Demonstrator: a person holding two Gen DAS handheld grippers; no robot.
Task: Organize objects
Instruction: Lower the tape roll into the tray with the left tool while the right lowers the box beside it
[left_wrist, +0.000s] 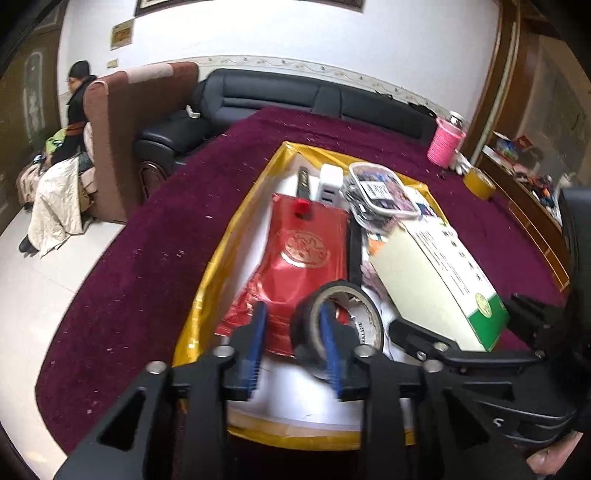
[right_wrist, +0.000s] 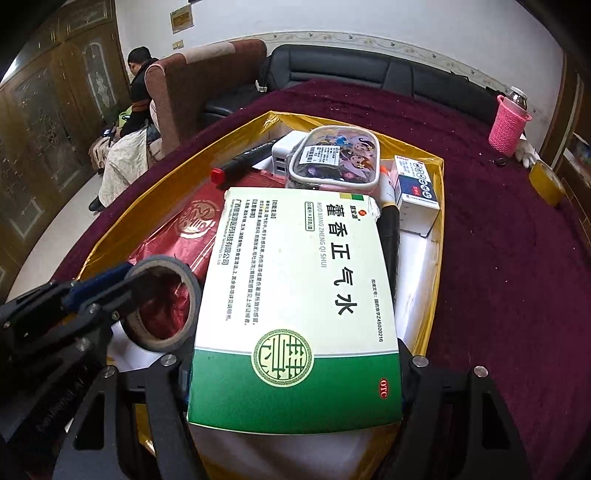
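Black tape roll (left_wrist: 338, 325) rim between slack left jaws, medicine box (right_wrist: 295, 306) clamped in right jaws.

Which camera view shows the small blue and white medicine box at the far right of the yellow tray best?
The right wrist view: the small blue and white box stands unobstructed against the tray's right wall, label visible. In the left wrist view only a sliver shows behind the patterned pouch.
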